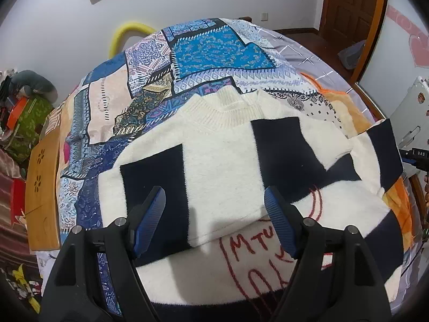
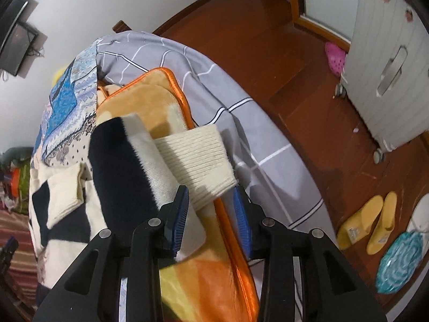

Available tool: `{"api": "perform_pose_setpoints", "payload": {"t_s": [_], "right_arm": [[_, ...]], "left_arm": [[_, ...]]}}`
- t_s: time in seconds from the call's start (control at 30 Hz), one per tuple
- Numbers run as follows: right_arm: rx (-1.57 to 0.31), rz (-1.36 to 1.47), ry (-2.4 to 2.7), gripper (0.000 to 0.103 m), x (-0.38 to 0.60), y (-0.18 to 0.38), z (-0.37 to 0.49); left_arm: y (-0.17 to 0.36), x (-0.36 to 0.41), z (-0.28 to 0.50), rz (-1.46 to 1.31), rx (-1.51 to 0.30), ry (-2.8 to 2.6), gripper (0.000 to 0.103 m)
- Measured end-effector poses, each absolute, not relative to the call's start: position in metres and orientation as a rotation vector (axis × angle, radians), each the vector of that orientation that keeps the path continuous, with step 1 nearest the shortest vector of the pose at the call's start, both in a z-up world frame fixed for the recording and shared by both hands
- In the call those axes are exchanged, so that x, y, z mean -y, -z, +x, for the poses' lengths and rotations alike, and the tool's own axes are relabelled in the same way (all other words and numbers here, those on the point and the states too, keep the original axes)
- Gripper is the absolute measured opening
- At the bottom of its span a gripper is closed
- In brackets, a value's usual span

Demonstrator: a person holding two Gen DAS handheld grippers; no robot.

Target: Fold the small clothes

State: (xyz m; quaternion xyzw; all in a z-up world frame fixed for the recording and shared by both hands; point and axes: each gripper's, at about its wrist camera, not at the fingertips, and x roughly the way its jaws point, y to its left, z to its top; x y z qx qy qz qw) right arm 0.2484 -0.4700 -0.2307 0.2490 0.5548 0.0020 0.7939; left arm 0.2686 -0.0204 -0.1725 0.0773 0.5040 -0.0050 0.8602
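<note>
- Left wrist view: the left gripper hangs above a cream and navy sweater spread on the bed's patchwork quilt, its jaws spread wide with nothing between them.
- One sleeve lies folded across the chest directly ahead of and below that gripper, covering part of the red embroidered lettering; this looks like a first fold laid in to narrow the garment.
- The ribbed collar sits farther ahead, so the gripper faces up the sweater from hem toward neck.
- Right wrist view: the right gripper has its jaws partly open on either side of the ribbed cuff of the other sleeve. The cuff's corner lies between the pads, but I cannot tell whether they are actually pinching it.
- That sleeve appears raised off the orange plush blanket under it, arching ahead and to the gripper's left toward the sweater body, which suggests the cuff end is chosen so the whole sleeve can swing inward.
- Judging by this, the second sleeve fold is in hand, with the body folds not yet done.
</note>
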Motion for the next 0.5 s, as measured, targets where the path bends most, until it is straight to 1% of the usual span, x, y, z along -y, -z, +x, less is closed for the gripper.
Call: {"api": "perform_pose_setpoints", "payload": {"t_s": [0.23,0.27,0.33,0.4,0.5], "right_arm": [[-1.193,0.594,-0.007,0.031,0.472,0.244,0.254],[-1.191,0.596,-0.008,0.030,0.471,0.245,0.254],[-1.185,0.605,-0.012,0.016,0.470,0.245,0.256],[-1.172,0.592,-0.015,0.009,0.467,0.241,0.257],[-1.142,0.537,-0.013,0.008,0.460,0.232,0.260]], "left_arm": [[0.183,0.021,0.276,0.157,-1.081,0.002,0.076],[0.184,0.021,0.277,0.157,-1.084,0.001,0.076],[0.186,0.020,0.278,0.155,-1.088,-0.002,0.076],[0.186,0.018,0.278,0.154,-1.090,-0.004,0.076],[0.185,0.016,0.278,0.148,-1.087,-0.008,0.076]]}}
